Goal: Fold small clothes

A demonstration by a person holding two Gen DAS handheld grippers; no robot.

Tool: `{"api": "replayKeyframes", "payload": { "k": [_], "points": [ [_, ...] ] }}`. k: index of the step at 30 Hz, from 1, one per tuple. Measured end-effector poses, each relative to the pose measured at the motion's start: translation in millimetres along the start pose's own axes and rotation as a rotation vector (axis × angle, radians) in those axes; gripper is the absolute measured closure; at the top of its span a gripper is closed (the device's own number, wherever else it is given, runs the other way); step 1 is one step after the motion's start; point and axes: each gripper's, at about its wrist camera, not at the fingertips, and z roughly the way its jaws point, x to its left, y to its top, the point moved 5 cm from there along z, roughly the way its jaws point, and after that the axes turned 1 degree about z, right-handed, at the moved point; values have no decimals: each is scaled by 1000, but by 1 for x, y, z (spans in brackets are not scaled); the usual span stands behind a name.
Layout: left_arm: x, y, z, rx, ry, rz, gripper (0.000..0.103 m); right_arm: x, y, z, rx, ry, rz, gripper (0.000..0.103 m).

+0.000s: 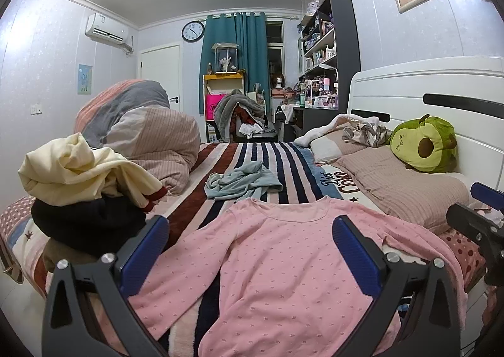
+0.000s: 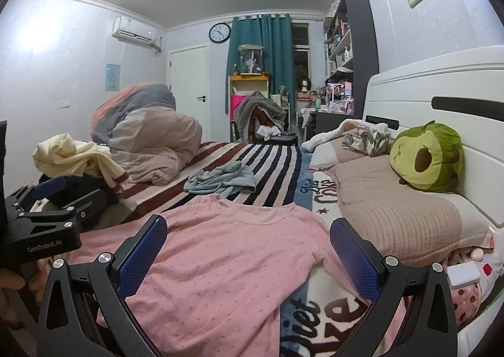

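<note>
A pink long-sleeved top lies spread flat on the striped bed, neck away from me; it also shows in the right wrist view. My left gripper is open and empty, hovering just above the top's lower body. My right gripper is open and empty above the top's right side. The right gripper appears at the right edge of the left wrist view. The left gripper appears at the left edge of the right wrist view. A crumpled light blue garment lies beyond the top.
A heap of cream and dark clothes sits at the left. A rolled duvet lies behind it. Pillows and a green avocado plush lie along the white headboard at the right.
</note>
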Motion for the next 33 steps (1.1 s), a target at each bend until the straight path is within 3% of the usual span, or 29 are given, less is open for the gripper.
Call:
{"api": "replayKeyframes", "payload": {
  "k": [21,33],
  "points": [
    [3,-2,0,-22,8,11,1,-1,-3,2,-14,-24,8,1],
    [43,-15,20,41,32,-44,1,12,-9,15,8,-6,-29,1]
  ]
}}
